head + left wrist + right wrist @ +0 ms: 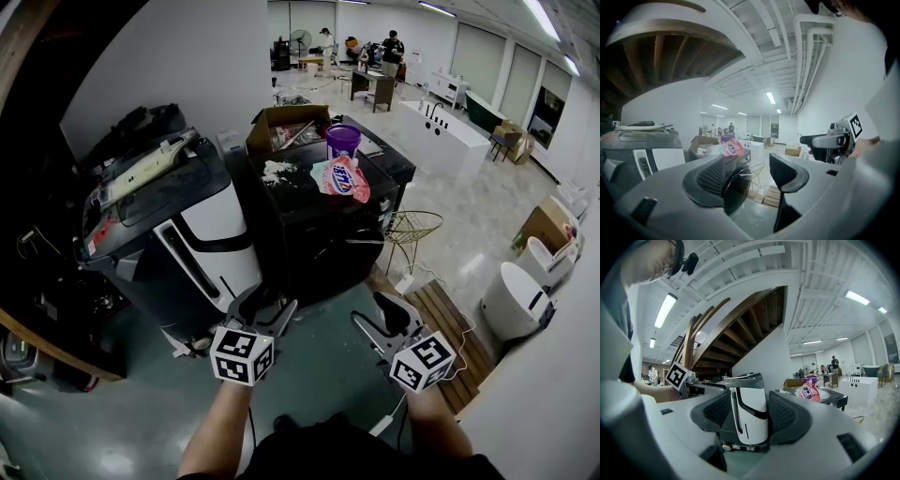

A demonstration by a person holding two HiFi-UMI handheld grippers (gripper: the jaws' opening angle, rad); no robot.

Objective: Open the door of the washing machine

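Open brown cardboard box (286,127) set on black washing machine (328,230), contents unclear; purple plastic tub (343,140) alongside. Left gripper (267,307), right gripper (375,317): jaws parted, nothing gripped.

Atop the black washer (302,197) — 1 purple cup (343,141), 1 detergent bag (345,178) (pink).

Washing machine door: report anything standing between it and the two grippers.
Nothing visible does. Only bare floor lies between the left gripper, the right gripper and the door of the black washing machine; the wire stand sits off to its right.
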